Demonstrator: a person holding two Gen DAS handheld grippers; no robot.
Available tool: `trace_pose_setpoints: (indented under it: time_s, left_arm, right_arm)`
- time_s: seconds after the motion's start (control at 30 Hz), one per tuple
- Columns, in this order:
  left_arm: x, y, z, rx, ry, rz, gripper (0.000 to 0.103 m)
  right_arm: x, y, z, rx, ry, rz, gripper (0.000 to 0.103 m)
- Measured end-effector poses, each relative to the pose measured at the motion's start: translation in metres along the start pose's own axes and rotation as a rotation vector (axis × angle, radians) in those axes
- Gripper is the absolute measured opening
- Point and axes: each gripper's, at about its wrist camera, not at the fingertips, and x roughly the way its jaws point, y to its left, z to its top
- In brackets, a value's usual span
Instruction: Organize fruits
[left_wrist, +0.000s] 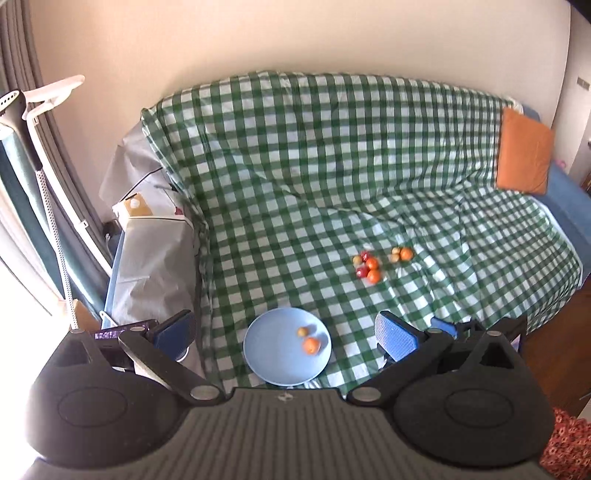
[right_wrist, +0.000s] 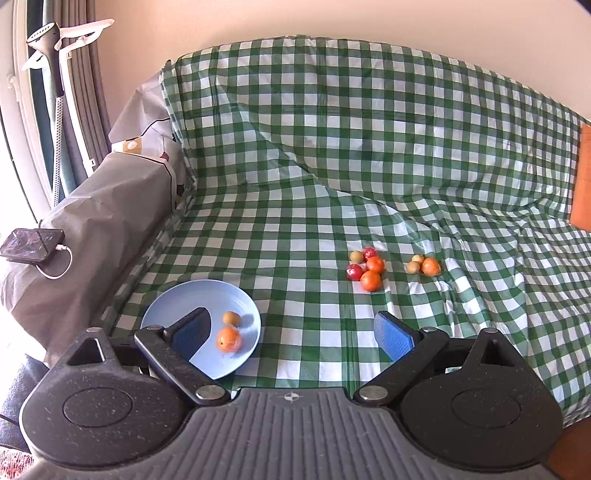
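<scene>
A sofa draped in a green checked cloth (right_wrist: 332, 155) holds a blue plate (right_wrist: 177, 299) with one orange (right_wrist: 228, 339) and one small yellow-green fruit (right_wrist: 231, 317) on it. Farther right, well apart from the plate, lie a cluster of five fruits (right_wrist: 364, 267) and a group of three (right_wrist: 424, 266). The left claw (left_wrist: 286, 334) and right claw (right_wrist: 291, 334) both hover wide open, empty. The sorting looks partly done; the next move likely calls for reaching over a loose fruit and closing on it.

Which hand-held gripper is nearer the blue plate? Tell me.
Right. The right hand-held gripper has one finger over the blue plate; the left hand-held gripper looks higher above the plate.
</scene>
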Motion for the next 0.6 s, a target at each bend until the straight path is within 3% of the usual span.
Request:
trace_pose_setpoints:
  time_s: [0.1, 0.43, 0.6]
  left_arm:
    - [0.0, 0.005, 0.001, -0.018, -0.001, -0.022, 0.103]
    - [0.001, -0.006, -0.002, 0.072, -0.028, -0.018, 0.103]
    - [0.011, 0.008, -0.001, 0.012, 0.023, -0.074, 0.103]
  right_arm:
    - [0.0, 0.001, 0.0, 0.0, 0.0, -0.001, 0.095]
    - [0.002, -0.003, 0.002, -0.006, -0.008, -0.012, 0.096]
    - [0.002, -0.004, 0.001, -0.001, -0.008, -0.021, 0.096]
